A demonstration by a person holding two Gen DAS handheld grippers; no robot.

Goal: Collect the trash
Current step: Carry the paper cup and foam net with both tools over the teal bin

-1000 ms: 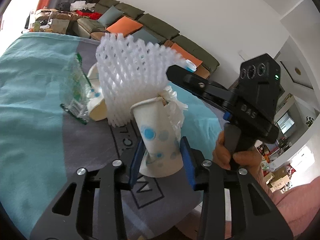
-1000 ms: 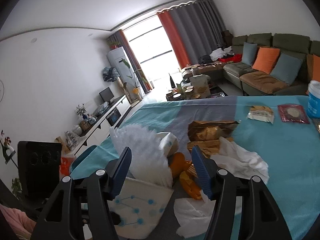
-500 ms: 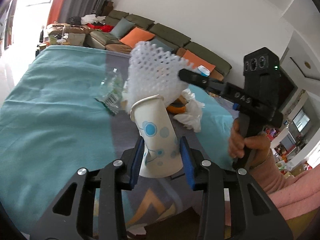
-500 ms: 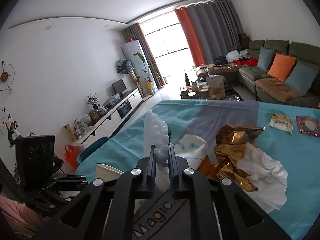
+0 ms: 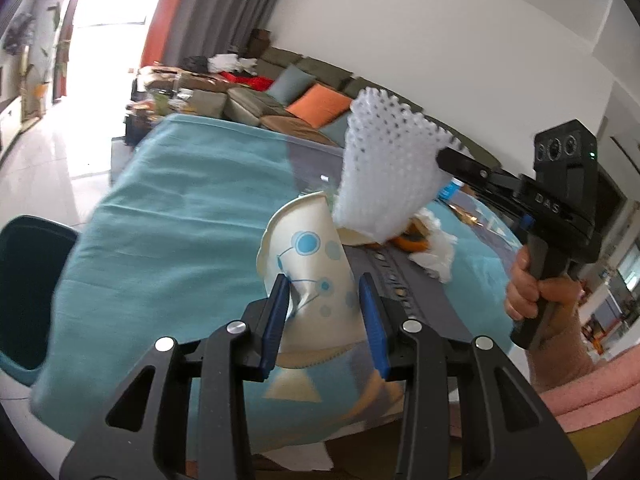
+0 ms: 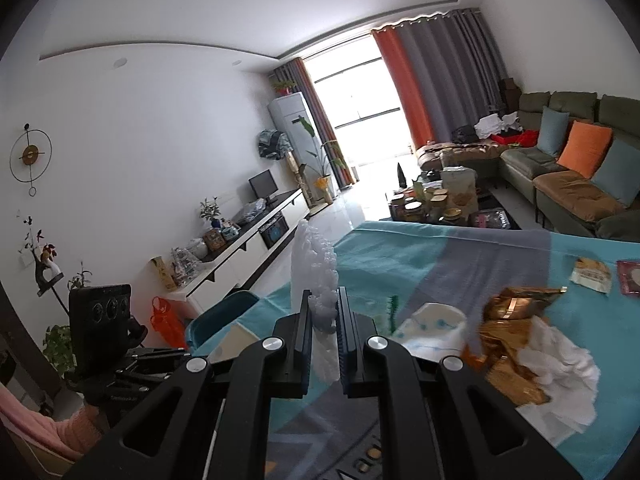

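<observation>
Left hand-held gripper (image 5: 324, 312) pinches a paper cup (image 5: 310, 276), dented at the pad, tilted and lifted off the tabletop (image 5: 168, 216). Right hand-held gripper (image 6: 324, 320) is pressed together on a white foam net (image 5: 384, 168), held just above the cup's mouth. Step: carrying both items to disposal. Next, probably: swing toward the dark bin (image 5: 28, 292) at the tabletop's edge, release over it. Wrappers (image 6: 516, 320) and tissue (image 6: 560, 372) remain.

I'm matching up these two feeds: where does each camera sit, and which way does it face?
Left wrist: on the left gripper, facing the sofa over its dented blue-dotted paper cup; right gripper and hand show.
Right wrist: on the right gripper, facing the window; left gripper's camera box shows.
Shared: white foam fruit net, teal tablecloth.
</observation>
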